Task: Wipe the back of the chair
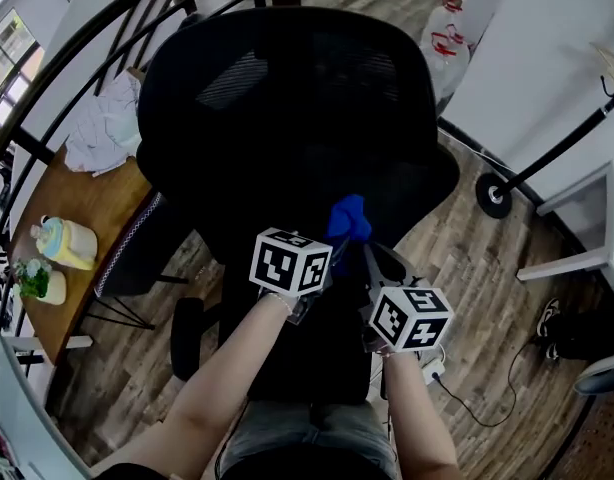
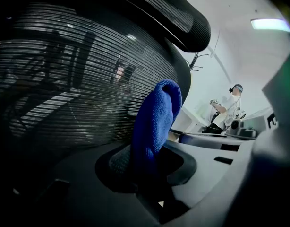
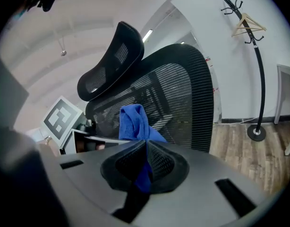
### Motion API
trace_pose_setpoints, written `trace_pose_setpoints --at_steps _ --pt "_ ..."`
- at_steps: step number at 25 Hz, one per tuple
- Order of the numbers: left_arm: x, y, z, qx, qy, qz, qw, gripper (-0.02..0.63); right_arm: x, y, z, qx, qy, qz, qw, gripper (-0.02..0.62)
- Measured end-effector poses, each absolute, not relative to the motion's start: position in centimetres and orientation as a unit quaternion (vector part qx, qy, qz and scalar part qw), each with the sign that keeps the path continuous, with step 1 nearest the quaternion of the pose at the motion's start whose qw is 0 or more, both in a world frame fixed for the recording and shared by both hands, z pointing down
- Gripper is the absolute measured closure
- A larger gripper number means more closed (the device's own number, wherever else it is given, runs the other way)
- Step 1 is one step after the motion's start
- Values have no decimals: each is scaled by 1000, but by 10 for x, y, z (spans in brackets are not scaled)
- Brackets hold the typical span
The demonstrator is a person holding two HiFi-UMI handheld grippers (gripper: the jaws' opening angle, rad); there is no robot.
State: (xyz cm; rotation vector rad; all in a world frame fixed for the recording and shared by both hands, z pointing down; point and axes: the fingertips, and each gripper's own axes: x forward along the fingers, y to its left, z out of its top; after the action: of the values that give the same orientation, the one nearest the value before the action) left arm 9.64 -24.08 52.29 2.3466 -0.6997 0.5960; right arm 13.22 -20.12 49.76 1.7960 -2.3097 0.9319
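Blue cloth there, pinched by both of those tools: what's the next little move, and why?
Probably ease both grippers forward so the cloth presses flat against the chair back. The left gripper and the right gripper are each shut on the cloth, and it stands bunched up close to the mesh. Whether it already touches the mesh is not clear, so pressing it on comes before any wiping stroke.

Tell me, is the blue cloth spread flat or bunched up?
Bunched up: the blue cloth stands in a folded wad, pinched by both the left tongs and right tongs.
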Motion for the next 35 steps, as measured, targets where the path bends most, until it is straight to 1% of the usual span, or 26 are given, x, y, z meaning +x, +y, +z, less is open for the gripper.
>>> trace_pose_setpoints --at_steps 9,24,35 --pt "39 -255 516 871 -316 199 319 495 84 -214 489 546 -782 297 46 566" --pt "-84 -278 520 832 -410 168 335 495 -13 -238 489 479 -824 299 52 566" --pt "-148 -289 518 803 -465 155 339 495 -64 -242 496 441 -841 305 75 566"
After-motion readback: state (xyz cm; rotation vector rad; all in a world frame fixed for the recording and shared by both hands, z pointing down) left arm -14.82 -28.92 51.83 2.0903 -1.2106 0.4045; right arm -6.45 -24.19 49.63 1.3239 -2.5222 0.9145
